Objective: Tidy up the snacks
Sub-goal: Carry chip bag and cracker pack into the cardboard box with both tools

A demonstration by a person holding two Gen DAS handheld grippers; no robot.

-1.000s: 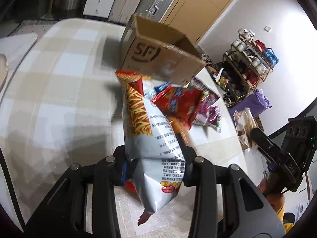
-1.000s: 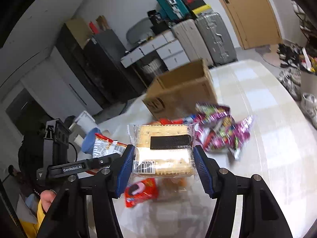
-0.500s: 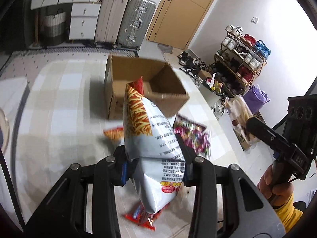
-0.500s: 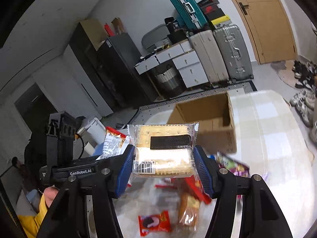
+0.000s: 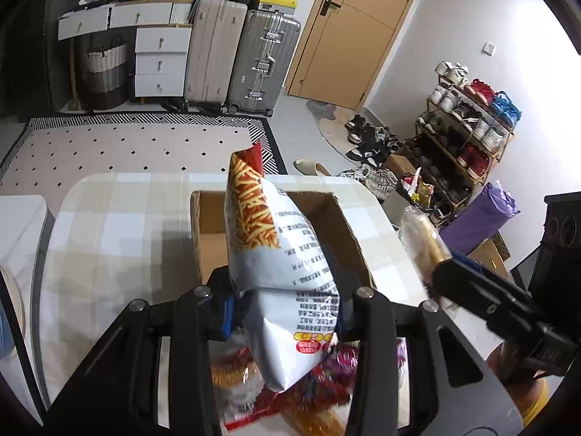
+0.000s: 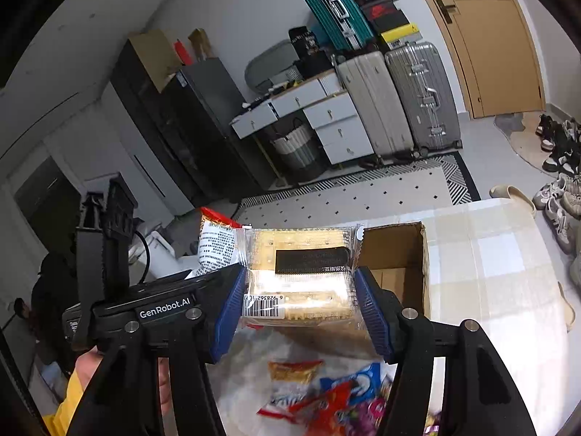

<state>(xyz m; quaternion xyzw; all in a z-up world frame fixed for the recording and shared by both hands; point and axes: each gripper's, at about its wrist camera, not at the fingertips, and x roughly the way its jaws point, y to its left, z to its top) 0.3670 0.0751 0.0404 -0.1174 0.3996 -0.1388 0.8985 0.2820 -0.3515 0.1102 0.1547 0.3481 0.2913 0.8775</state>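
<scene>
While both grippers hang above the table [image 5: 109, 225], each one carries a snack, and the open cardboard box [image 5: 210, 239] serves as the fixed mark for everything else. The left gripper [image 5: 283, 309] is clamped on a silver chip bag [image 5: 287, 272] with a red top and a picture of thin fried sticks; its pads press into the bag's lower half, so the pack stands upright and its top rises in front of the box's open mouth, as the left wrist camera sees it. The right gripper [image 6: 299, 290] is closed on a clear-wrapped cracker pack [image 6: 301, 276] bearing a black label and a barcode, held flat between the blue pads [image 6: 228, 305] on the near side of the box and just left of its opening in the right wrist view. From the left wrist camera that same pack shows as a blurred pale shape off the box's right side, at the tip of the other tool. Loose snack packets [image 6: 326, 392] in red, blue, orange and purple lie scattered on the checked tablecloth on the near side of the box, below both grippers and blurred. Inside the box only bare cardboard can be seen. A hand [image 6: 90, 370] with a yellow sleeve [image 6: 61, 407] grips the left tool's handle, well to the left of the box.
</scene>
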